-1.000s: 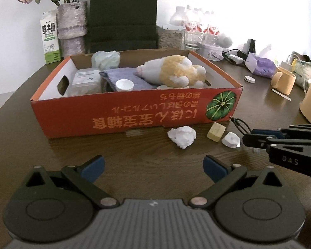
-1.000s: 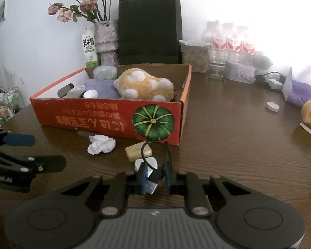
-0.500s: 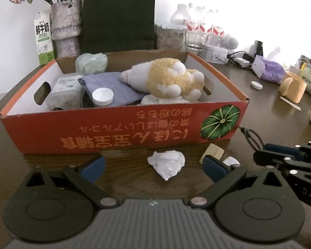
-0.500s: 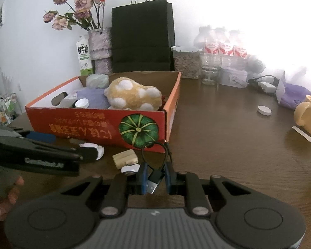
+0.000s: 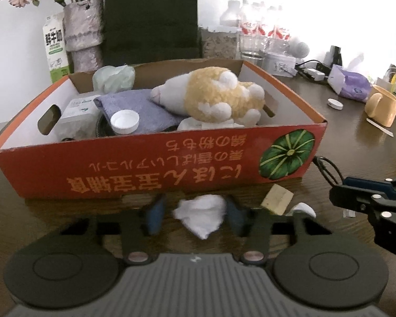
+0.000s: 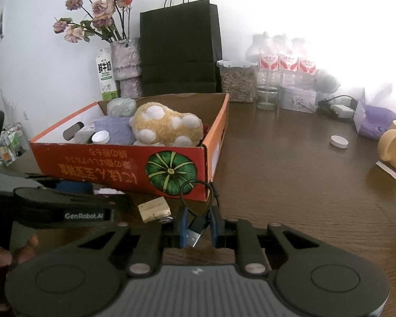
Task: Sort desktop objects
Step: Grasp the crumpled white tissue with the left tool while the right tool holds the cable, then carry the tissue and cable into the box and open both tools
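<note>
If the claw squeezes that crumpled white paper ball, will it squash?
Probably. The crumpled white paper ball looks loosely wadded, so it should crush and weigh little. Its creases likely give grip. The left claw has just been closing around it.

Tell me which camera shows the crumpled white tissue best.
The left wrist view: the crumpled white tissue lies in full sight between the left gripper fingers, whose jaws have just been closing. In the right wrist view only a sliver shows behind that gripper.

right gripper point(image 6: 197, 228): closed on black usb cable point(image 6: 195, 231) | left gripper point(image 6: 66, 206): at left, low over brown wooden table point(image 6: 290, 185) | red cardboard box point(image 6: 118, 169): holds yellow plush toy point(image 6: 166, 128) | pale wooden block point(image 6: 154, 208): before box
</note>
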Motion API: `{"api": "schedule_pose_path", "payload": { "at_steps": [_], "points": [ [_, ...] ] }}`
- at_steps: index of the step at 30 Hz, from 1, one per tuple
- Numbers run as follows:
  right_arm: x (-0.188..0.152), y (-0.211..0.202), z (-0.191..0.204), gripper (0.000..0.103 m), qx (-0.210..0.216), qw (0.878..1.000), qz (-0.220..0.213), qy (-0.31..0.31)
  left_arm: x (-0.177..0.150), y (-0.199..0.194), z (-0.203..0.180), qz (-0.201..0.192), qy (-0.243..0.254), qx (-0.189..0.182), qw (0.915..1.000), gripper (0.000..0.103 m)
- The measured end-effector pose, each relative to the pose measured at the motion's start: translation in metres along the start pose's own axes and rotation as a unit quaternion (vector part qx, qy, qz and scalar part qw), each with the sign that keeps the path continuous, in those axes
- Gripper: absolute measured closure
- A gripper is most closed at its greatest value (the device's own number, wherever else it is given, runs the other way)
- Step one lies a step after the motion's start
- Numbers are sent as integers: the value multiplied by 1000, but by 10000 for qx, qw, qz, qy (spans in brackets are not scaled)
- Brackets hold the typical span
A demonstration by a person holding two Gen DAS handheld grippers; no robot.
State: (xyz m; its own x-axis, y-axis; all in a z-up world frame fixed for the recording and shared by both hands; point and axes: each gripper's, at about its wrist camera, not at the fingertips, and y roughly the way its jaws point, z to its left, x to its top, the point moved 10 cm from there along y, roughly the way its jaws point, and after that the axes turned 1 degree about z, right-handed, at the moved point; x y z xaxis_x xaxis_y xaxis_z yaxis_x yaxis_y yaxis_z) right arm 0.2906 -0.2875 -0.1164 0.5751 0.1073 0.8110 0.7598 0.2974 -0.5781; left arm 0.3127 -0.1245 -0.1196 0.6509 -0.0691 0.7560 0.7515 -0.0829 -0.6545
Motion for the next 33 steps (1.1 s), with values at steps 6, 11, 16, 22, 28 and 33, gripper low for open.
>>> {"api": "schedule_pose_path", "payload": {
  "at_steps": [6, 11, 16, 22, 28, 33],
  "points": [
    [2, -5, 3, 87, -7, 10000, -58, -17, -2, -7, -3, -66, 27, -296, 9995, 78],
    [4, -15, 10, 87, -68, 9999, -125, -49, 0, -22, -1, -227, 13, -401, 9989, 78],
    [9, -31, 20, 87, -137, 9995, -246, -149, 7, -48, 4, -519, -3, -599, 9969, 78],
    [28, -47, 34, 87, -198, 9980, -505, -323, 28, -82, 16, -998, -6, -714, 9924, 78],
    [66, -51, 46, 87, -202, 9951, -840, -474, 63, -94, 40, -1430, -116, -563, 9881, 78],
    [94, -42, 67, 87, -55, 9928, -1020, -623, 84, -87, 63, -1554, -275, -425, 9866, 78]
  ]
}}
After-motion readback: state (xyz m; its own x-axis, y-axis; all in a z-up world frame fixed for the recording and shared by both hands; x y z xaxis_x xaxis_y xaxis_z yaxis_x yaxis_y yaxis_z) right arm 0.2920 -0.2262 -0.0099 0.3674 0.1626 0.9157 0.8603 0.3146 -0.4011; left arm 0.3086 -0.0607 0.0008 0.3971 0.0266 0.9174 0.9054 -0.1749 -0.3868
